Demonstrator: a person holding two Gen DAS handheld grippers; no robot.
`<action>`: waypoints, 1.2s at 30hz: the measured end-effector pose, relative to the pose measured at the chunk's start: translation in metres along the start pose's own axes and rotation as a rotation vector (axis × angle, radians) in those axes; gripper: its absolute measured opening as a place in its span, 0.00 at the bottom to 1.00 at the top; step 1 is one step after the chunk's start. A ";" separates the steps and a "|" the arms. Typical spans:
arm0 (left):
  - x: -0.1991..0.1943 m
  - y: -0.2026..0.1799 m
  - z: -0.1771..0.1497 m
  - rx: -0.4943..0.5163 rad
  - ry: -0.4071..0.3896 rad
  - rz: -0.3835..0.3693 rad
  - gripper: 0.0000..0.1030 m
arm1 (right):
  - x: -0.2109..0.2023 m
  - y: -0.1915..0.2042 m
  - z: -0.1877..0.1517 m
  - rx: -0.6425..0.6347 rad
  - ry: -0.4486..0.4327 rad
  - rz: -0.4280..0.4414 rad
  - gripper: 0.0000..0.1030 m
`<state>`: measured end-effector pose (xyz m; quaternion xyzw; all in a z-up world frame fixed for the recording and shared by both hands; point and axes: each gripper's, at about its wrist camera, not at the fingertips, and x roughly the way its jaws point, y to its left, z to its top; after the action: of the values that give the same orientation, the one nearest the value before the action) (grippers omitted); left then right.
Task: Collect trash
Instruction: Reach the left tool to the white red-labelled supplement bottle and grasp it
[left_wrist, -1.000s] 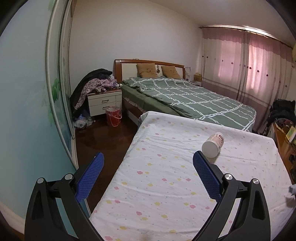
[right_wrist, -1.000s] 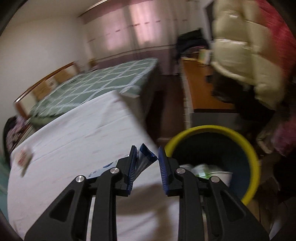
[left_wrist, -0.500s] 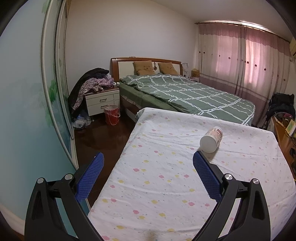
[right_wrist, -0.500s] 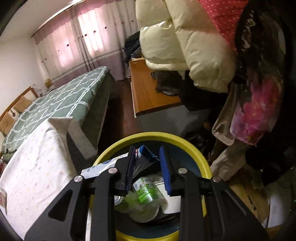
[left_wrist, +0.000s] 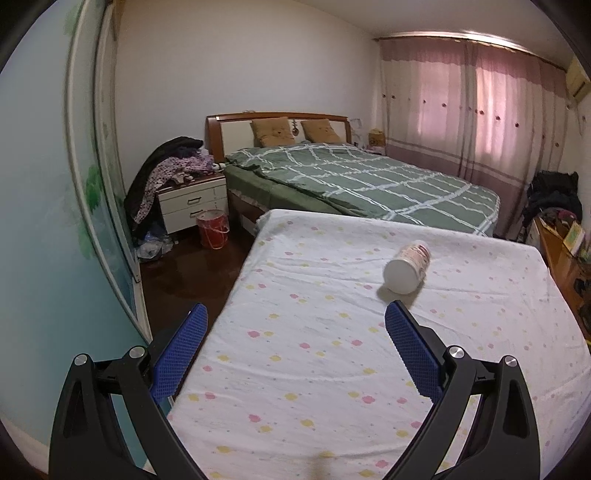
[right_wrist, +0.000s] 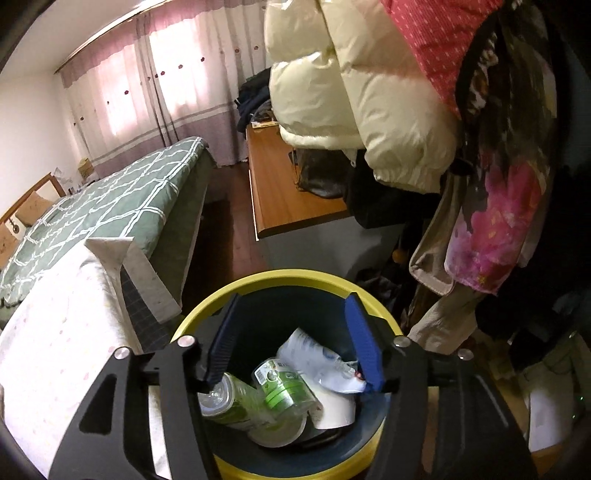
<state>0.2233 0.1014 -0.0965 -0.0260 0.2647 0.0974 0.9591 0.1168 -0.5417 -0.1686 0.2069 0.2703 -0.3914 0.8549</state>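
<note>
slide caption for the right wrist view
Right gripper open above the yellow-rimmed bin, white packet lying inside on the bottles.

Trash layout at the bed and bin

A canister (left_wrist: 406, 267) is lying on the bed (left_wrist: 295, 350) ahead of the left tongs (left_wrist: 295, 321); bottles (right_wrist: 280, 387) and a pouch (right_wrist: 321, 363) are sitting inside the trash bin (right_wrist: 295, 278) beside that bed.
</note>
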 end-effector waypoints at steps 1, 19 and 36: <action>0.001 -0.005 0.000 0.016 0.006 -0.004 0.93 | -0.002 0.001 0.000 -0.007 -0.007 -0.001 0.59; 0.100 -0.095 0.042 0.180 0.287 -0.180 0.93 | -0.008 0.012 0.000 -0.051 -0.029 0.047 0.72; 0.220 -0.151 0.071 0.319 0.401 -0.146 0.88 | -0.003 0.011 0.000 -0.035 -0.007 0.098 0.73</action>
<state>0.4745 -0.0008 -0.1485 0.0876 0.4590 -0.0223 0.8838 0.1236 -0.5334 -0.1656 0.2034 0.2639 -0.3451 0.8774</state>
